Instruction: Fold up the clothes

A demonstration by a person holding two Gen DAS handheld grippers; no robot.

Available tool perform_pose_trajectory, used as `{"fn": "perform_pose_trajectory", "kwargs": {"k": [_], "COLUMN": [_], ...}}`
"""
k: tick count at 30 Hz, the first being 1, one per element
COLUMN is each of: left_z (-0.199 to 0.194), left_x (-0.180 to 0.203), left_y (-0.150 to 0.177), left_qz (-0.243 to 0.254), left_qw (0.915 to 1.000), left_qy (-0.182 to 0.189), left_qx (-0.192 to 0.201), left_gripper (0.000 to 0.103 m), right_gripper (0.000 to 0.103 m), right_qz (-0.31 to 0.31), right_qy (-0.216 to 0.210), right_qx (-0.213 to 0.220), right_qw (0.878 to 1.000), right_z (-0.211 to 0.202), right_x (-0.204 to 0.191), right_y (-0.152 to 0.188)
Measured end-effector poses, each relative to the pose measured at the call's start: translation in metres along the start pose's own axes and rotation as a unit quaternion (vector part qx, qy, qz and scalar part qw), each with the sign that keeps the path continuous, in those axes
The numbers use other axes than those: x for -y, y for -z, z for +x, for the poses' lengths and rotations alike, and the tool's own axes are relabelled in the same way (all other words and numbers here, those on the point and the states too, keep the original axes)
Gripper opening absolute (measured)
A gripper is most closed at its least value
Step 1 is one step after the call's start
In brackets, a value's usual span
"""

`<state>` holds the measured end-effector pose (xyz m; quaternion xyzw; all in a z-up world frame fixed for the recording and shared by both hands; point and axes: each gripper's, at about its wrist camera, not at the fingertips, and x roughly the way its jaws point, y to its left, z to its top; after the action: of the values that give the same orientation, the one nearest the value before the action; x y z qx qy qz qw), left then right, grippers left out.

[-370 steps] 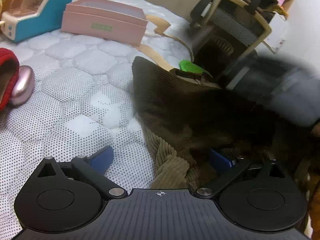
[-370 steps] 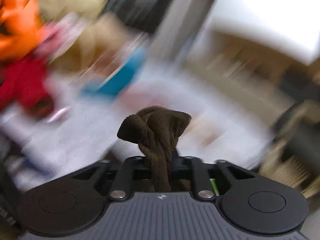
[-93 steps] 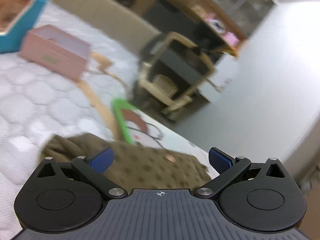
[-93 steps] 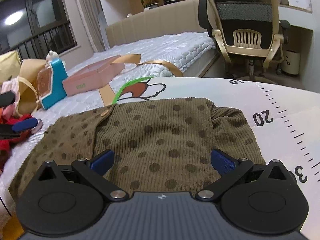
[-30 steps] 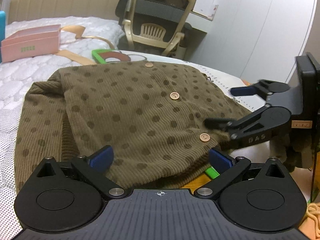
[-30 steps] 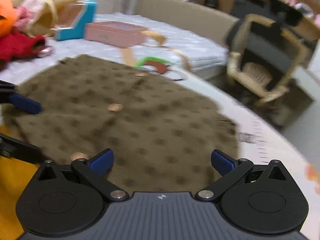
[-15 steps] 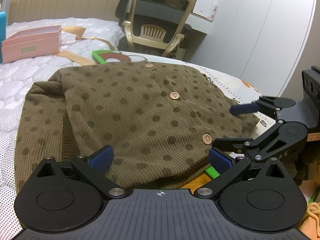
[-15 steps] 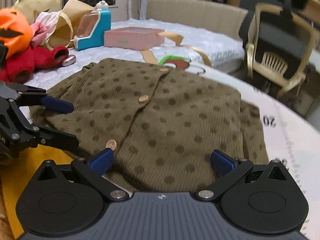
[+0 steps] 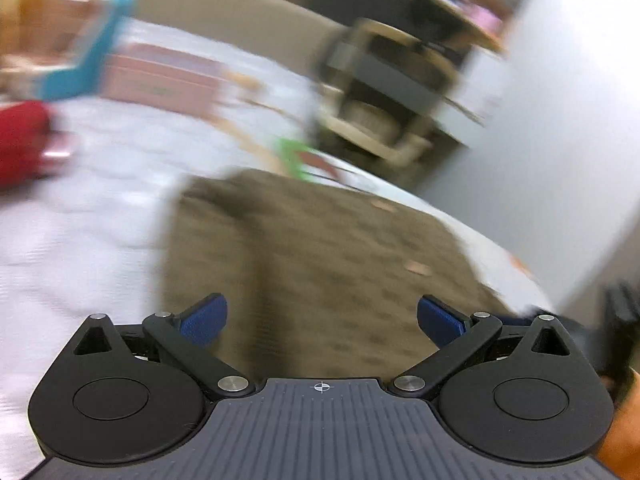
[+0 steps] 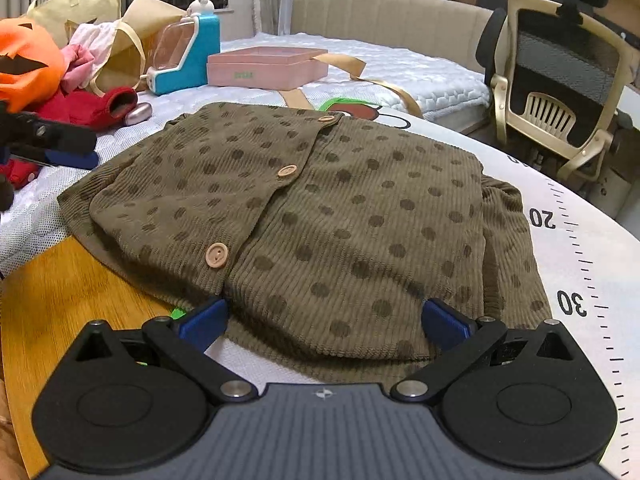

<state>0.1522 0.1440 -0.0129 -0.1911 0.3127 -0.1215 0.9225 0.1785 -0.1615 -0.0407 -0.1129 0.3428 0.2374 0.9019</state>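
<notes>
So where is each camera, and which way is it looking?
Left wrist view: sits on the left gripper, looking forward over the cardigan towards the chair; blurred; its open fingers show.
Right wrist view: sits on the right gripper, low at the cardigan's near hem, facing the bed; its open fingers show, and the left gripper at the left edge.
Both see the cardigan, pink box and chair.

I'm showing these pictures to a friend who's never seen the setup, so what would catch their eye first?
Probably the olive polka-dot cardigan, spread button-side up in the middle. The right hand-held gripper hangs open at its near hem. At the far left an orange pumpkin plush sits above a red garment, and a pink box lies on the mattress behind the cardigan.
</notes>
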Motion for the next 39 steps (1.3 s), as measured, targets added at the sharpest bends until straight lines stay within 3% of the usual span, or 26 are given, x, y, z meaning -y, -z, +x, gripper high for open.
{"fn": "perform_pose_trajectory", "kwargs": {"k": [3,7,10,12,14,16,19,22,26,27,29,30,32,34,39], "left_z": [-0.005,0.001,0.011,0.018,0.018,0.017,0.018,0.023,0.027,0.027,0.027,0.025,0.023,0.030,0.054], "left_x": [-0.028,-0.035,-0.031,-0.028,-0.023,-0.023,-0.024,-0.031,-0.040,-0.040,-0.044,-0.048,-0.055,-0.063,-0.074], "left_y": [0.002,0.007,0.006,0.004,0.000,-0.009,-0.021,-0.029,-0.030,-0.030,-0.031,-0.033,-0.037,-0.041,-0.050], "left_qz": [-0.055,-0.064,-0.043,-0.033,-0.026,-0.037,-0.054,-0.082,-0.120,-0.122,-0.129,-0.134,-0.144,-0.160,-0.193], "left_qw": [0.9977,0.9960,0.9967,0.9973,0.9988,0.9987,0.9966,0.9926,0.9863,0.9857,0.9849,0.9846,0.9840,0.9828,0.9788], "left_qy": [-0.040,-0.061,-0.067,-0.060,-0.025,0.012,0.049,0.078,0.102,0.106,0.108,0.106,0.102,0.088,0.059], "left_qx": [-0.003,-0.011,-0.017,-0.027,-0.032,-0.034,-0.038,-0.046,-0.050,-0.050,-0.044,-0.038,-0.027,-0.026,-0.033], "left_gripper": [0.103,0.096,0.057,0.055,0.032,0.028,0.028,0.028,0.028,0.029,0.037,0.041,0.070,0.088,0.094], "right_gripper": [0.103,0.103,0.103,0.103,0.103,0.103,0.103,0.103,0.100,0.094,0.060,0.051,0.035,0.021,0.017], "right_qz": [0.000,-0.001,-0.011,-0.037,-0.077,-0.124,-0.166,-0.205,-0.255,-0.271,-0.294,-0.284,-0.237,-0.214,-0.189], "right_qy": [0.001,0.005,0.020,0.028,0.015,0.003,-0.037,-0.081,-0.070,-0.048,-0.003,0.001,-0.017,-0.018,-0.033], "right_qx": [0.001,0.002,0.012,0.031,0.058,0.089,0.103,0.082,0.061,0.065,0.074,0.068,0.058,0.062,0.078], "right_qw": [1.000,1.000,1.000,0.998,0.995,0.988,0.980,0.972,0.963,0.959,0.953,0.956,0.970,0.975,0.978], "right_z": [0.000,-0.001,-0.006,-0.016,-0.031,-0.042,-0.036,-0.004,0.043,0.054,0.071,0.077,0.078,0.072,0.060], "right_x": [0.000,-0.001,-0.005,-0.016,-0.034,-0.059,-0.102,-0.144,-0.185,-0.191,-0.196,-0.192,-0.176,-0.166,-0.152], "right_y": [0.001,0.001,-0.001,-0.008,-0.021,-0.035,-0.056,-0.066,-0.068,-0.069,-0.073,-0.078,-0.088,-0.094,-0.093]}}
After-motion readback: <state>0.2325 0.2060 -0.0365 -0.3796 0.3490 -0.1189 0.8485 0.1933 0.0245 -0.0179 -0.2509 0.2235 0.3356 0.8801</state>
